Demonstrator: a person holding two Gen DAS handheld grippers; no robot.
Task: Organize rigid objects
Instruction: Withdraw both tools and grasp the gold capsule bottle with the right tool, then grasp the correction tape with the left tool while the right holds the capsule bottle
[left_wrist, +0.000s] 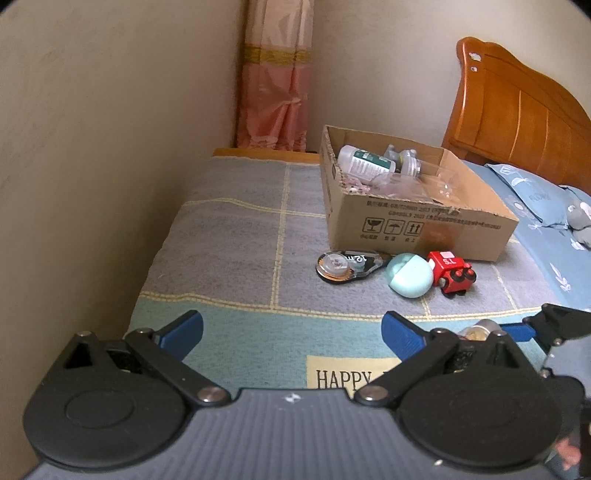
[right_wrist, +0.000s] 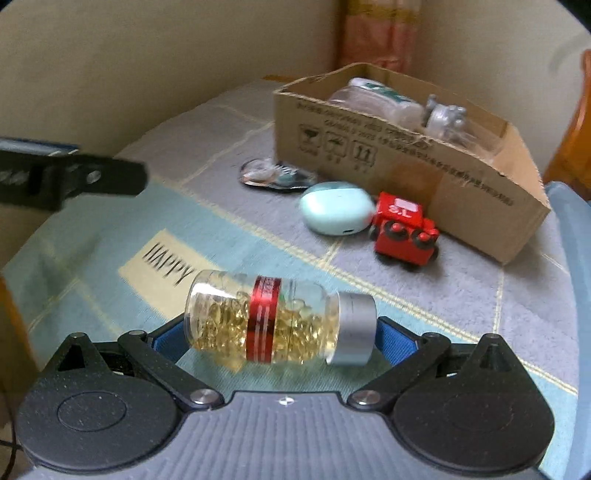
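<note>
My right gripper (right_wrist: 280, 328) is shut on a clear capsule bottle (right_wrist: 273, 321) with a red band and silver cap, held sideways above the bed cover. My left gripper (left_wrist: 291, 328) is open and empty, low over the cover. Ahead lie a correction tape dispenser (left_wrist: 347, 266), a mint round case (left_wrist: 410, 275) and a red toy train (left_wrist: 452, 271), all just in front of a cardboard box (left_wrist: 424, 229). The box holds a white bottle (left_wrist: 364, 162) and clear plastic items. In the right wrist view the case (right_wrist: 338, 212) and train (right_wrist: 404, 229) sit before the box (right_wrist: 406, 162).
The bed cover (left_wrist: 229, 229) is grey and teal with a "HAPPY" patch. A wall runs along the left. A pink curtain (left_wrist: 275, 85) hangs in the corner. A wooden headboard (left_wrist: 517, 110) and a blue pillow (left_wrist: 532, 192) are at the right.
</note>
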